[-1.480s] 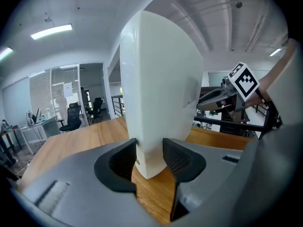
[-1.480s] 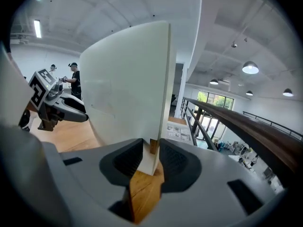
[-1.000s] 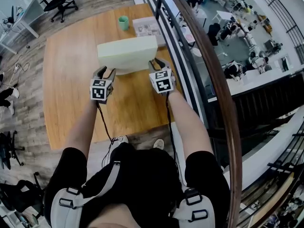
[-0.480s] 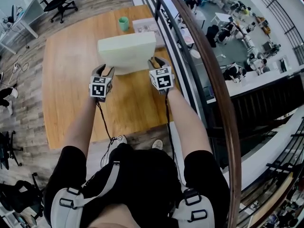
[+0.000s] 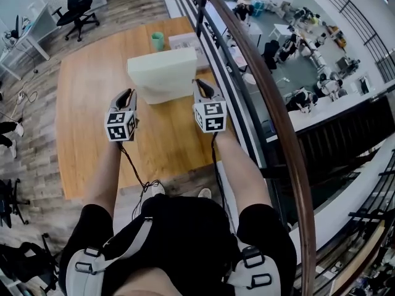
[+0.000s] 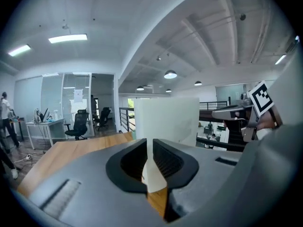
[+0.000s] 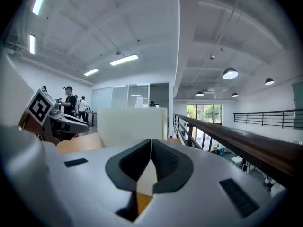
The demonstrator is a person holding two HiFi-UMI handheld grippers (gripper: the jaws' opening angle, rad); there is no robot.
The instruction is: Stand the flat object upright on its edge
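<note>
Two hand-held grippers hover over the near half of the wooden table, one on each side of a pale cream slab. Neither touches it. The slab stands upright on one long edge near the middle of the table, with its broad face toward the person and its thick top edge showing in the head view.

The left hand-held gripper is off the slab's lower left corner, a little nearer the person. Its jaws have just been closing and are drawn almost together, with only a thin slit between the tips and nothing in it. In the left gripper view the slab rises beyond the jaws, clear of them.

The right hand-held gripper is near the slab's right end and apart from it. Its jaws have also just been closing and are pressed together, pinching nothing. In the right gripper view the slab stands ahead and slightly to the left.

Behind the slab, toward the far edge of the table, are a green cup and a printed sheet just to its right. A dark handrail runs along the table's right side. An office chair stands on the floor beyond the far left corner.
</note>
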